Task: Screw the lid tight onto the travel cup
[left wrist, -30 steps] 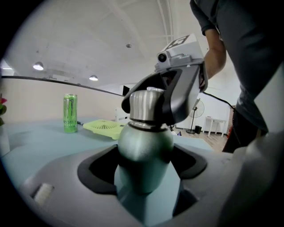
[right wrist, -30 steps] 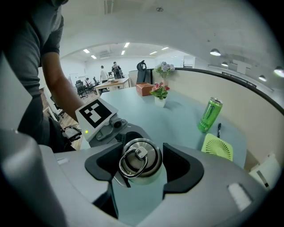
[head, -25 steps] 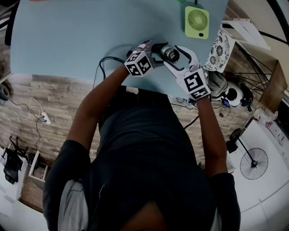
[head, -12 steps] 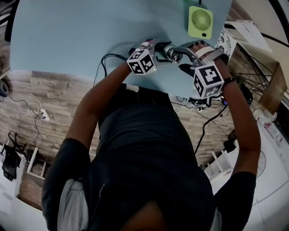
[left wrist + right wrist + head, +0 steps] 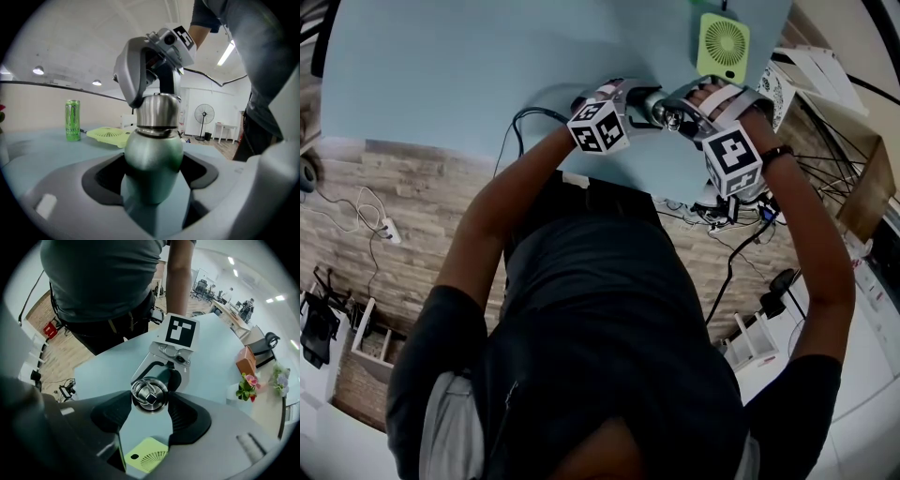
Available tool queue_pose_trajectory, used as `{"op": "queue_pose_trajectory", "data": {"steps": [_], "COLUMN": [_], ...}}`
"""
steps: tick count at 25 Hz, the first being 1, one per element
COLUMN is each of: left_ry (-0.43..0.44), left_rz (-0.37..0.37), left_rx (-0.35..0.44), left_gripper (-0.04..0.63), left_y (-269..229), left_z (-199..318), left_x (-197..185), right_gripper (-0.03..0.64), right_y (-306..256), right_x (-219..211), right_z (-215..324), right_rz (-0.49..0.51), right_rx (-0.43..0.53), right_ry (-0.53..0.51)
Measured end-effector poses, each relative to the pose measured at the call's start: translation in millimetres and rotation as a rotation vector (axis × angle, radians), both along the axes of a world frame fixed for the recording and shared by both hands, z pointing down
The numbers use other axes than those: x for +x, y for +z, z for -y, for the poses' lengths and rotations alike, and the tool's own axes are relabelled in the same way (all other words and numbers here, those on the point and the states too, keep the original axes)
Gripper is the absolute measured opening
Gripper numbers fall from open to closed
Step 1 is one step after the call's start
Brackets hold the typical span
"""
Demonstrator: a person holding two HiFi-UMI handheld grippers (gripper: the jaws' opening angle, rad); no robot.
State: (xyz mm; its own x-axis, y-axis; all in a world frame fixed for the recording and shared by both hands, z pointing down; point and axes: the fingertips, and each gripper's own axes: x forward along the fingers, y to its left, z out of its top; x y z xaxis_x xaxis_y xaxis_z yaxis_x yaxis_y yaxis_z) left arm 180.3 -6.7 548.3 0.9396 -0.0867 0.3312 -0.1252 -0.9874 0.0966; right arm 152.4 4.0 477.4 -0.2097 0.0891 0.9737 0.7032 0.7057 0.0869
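At the near edge of the table (image 5: 441, 75), your left claw (image 5: 154, 180) clamps the travel cup (image 5: 153, 147); your right claw (image 5: 150, 402) grips the lid (image 5: 149, 392).

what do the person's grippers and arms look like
The left gripper and right gripper both have pale grey curved bodies with dark ridged pads inside the jaws. Each carries a white cube printed with black square markers. A black cable trails by the left one. The person wears a dark short-sleeved top and a dark band on the right wrist.
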Motion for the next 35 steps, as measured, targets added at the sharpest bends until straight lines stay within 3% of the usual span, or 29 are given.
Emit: {"op": "queue_pose_trajectory", "data": {"steps": [4,9,20,23,28,35], "left_ry": [0.002,0.012,0.000,0.006,0.010,0.009], "left_rz": [0.001,0.003,0.014,0.015,0.013,0.016], "left_rx": [0.000,0.003,0.014,0.016,0.014,0.015], "left_gripper": [0.416,0.416,0.416,0.416,0.414,0.416], "left_y": [1,1,0,0,0,1], "left_z": [0,-1,-1,-1,-1,-1], "left_x": [0,0,1,1,0,1], "right_gripper": [0.239,0.238,0.236,0.235,0.233,0.233], "right_y": [1,1,1,1,-11,-14], "right_x": [-2,-6,-1,0,-2,-7], "right_z": [0,0,7,6,8,8], "right_rz": [0.038,0.074,0.189,0.180,0.131,0.039], "right_rx": [-0.018,-0.046,-0.135,-0.137,-0.137,-0.163], "right_ry": [0.080,0.286,0.896,0.909,0.791,0.734]}}
